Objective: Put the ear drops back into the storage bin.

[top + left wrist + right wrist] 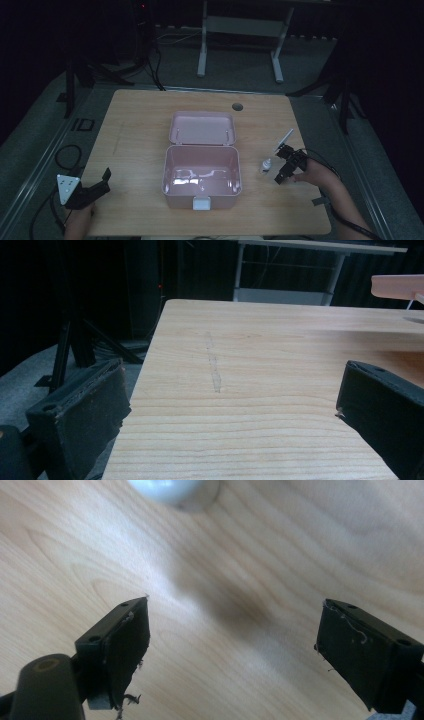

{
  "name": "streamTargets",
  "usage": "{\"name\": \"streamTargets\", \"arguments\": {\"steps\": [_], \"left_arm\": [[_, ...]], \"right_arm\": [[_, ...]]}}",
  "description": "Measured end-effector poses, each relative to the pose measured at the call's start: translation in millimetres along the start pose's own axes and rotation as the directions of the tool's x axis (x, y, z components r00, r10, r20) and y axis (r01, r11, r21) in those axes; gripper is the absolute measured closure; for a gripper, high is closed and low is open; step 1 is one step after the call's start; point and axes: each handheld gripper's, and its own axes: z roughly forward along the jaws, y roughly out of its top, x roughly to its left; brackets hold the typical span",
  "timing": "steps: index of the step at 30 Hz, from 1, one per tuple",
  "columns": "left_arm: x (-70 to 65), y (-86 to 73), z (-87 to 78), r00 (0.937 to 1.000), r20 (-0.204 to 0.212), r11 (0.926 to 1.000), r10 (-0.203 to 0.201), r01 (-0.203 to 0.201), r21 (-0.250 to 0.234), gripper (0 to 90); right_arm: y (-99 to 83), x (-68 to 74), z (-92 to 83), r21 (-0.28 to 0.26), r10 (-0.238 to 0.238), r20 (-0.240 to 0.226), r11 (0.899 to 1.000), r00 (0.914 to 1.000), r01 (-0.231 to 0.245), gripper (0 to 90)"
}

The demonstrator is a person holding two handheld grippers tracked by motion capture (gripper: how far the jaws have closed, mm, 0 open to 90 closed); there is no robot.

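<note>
An open pink box (202,187) sits mid-table, its lid (202,128) tipped back and its inside bare. A small white bottle (266,165) stands upright just right of the box. My right gripper (278,165) hovers beside that bottle, open, with nothing between its jaws. The right gripper view looks steeply down on the wood, with the bottle (172,490) at the top edge beyond the right gripper (232,615). My left gripper (105,181) rests open near the front left corner. In its own view the left gripper (232,390) faces bare tabletop, with the pink lid's edge (400,286) at the far right.
The box has a white latch (201,203) on its front wall. A round cable hole (237,106) lies near the table's back edge. The table's left edge (150,355) drops off to dark floor with stand legs. A white desk frame (240,45) stands behind.
</note>
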Motion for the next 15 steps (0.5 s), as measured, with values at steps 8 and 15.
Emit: {"name": "streamTargets", "arguments": {"steps": [8,15], "left_arm": [[0.0,0.1,0.1,1.0000,0.001,1.0000,-0.001,0.001,0.002,0.5],[0.0,0.1,0.2,1.0000,0.001,1.0000,-0.002,0.002,0.002,0.5]], "right_arm": [[17.9,3.9,-0.9,-0.010,-0.007,-0.015,1.000,0.9999,0.007,16.7],[32.5,8.5,2.8,-0.004,-0.029,-0.034,1.000,0.9990,0.029,22.7]]}}
